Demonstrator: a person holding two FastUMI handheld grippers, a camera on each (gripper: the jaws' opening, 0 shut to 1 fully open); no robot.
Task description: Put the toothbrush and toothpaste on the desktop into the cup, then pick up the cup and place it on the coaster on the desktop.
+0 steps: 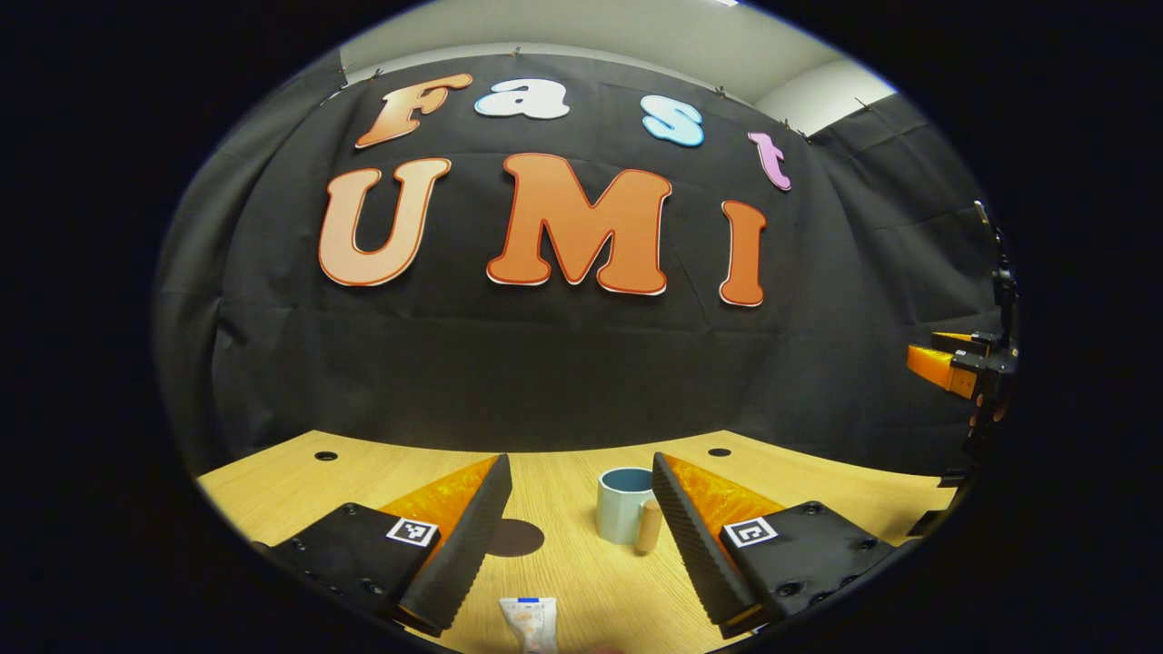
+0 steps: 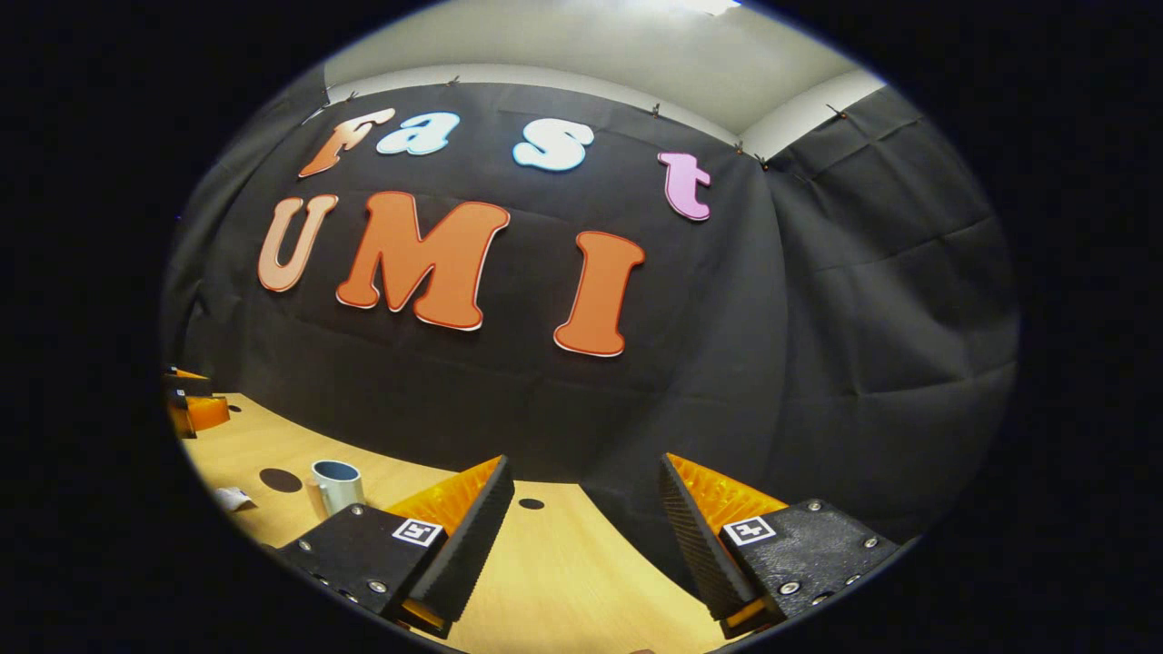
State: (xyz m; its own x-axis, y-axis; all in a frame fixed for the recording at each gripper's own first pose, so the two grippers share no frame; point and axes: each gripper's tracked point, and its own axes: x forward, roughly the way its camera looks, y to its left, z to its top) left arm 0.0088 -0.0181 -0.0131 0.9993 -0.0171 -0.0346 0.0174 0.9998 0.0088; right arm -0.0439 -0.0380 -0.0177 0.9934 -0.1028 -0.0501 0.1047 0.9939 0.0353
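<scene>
At the bottom edge of the left gripper view, the toothpaste [image 1: 530, 622] tube is cut off, only its upper end with a blue band showing on the wooden desktop [image 1: 581, 581]; its print is too small to make out; I cannot pick out the toothbrush with any certainty. Taking the cup [image 1: 625, 504] as the landmark: it stands upright on the desktop, pale blue-grey with a light wooden handle on its near right side, darker inside, and what lies inside it cannot be seen; the dark round coaster [image 1: 514, 538] lies flat just to the left of the cup, apart from it, its left part hidden behind one finger; the toothpaste lies nearer than the cup and a little left of it.

The left gripper [image 1: 581, 531] hangs above the desktop with its fingers spread wide, nothing between them and touching nothing; the cup sits beyond the gap, close by the right-hand finger, which covers part of the handle.

In the right gripper view, the right gripper [image 2: 586, 536] is likewise wide apart and empty, over bare desktop well to the right of the cup [image 2: 337, 485]; the coaster [image 2: 281, 480] and the pale toothpaste [image 2: 233, 498] lie left of the cup, small and blurred; past them the other gripper shows partly at the rim.
</scene>
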